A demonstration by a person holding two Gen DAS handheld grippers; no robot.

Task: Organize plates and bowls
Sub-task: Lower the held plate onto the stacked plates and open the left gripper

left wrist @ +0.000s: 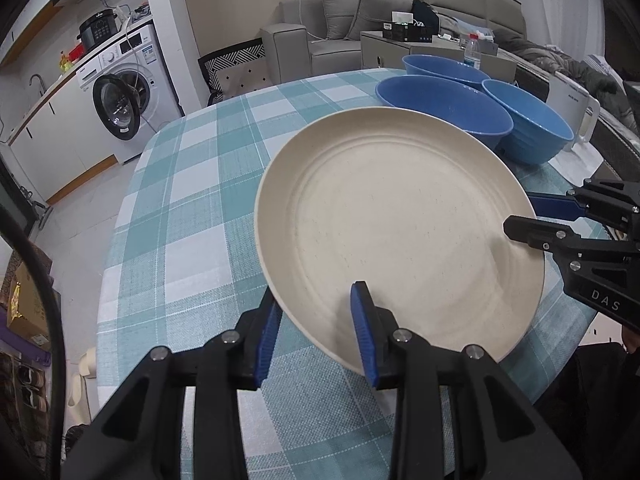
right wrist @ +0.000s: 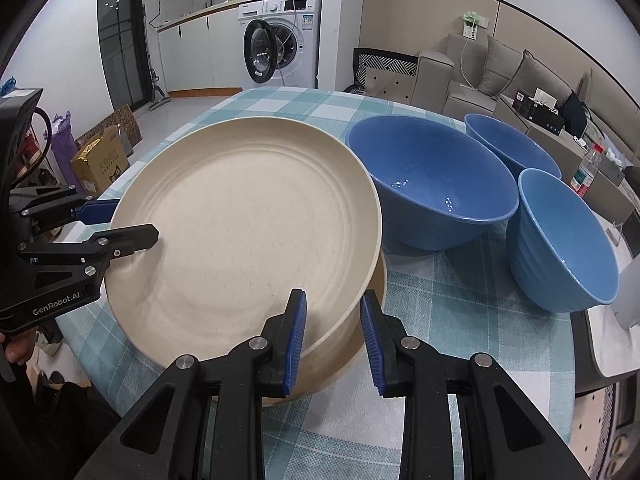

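A cream plate (left wrist: 392, 224) (right wrist: 248, 232) lies on top of a second cream plate (right wrist: 360, 344) on the checked tablecloth. My left gripper (left wrist: 316, 336) is open, its fingers astride the top plate's near rim; it also shows in the right wrist view (right wrist: 120, 220). My right gripper (right wrist: 332, 344) is open, its fingers astride the plates' rim; it also shows in the left wrist view (left wrist: 524, 216). Three blue bowls (right wrist: 436, 184) (right wrist: 568, 240) (right wrist: 512, 144) stand beyond the plates, and show in the left wrist view (left wrist: 444, 104) (left wrist: 528, 120) (left wrist: 444, 68).
The round table (left wrist: 192, 216) has its edge close behind both grippers. A white kettle (left wrist: 572, 108) stands past the bowls. A water bottle (right wrist: 586, 172), sofa (right wrist: 480, 80) and washing machine (right wrist: 280, 40) are beyond the table.
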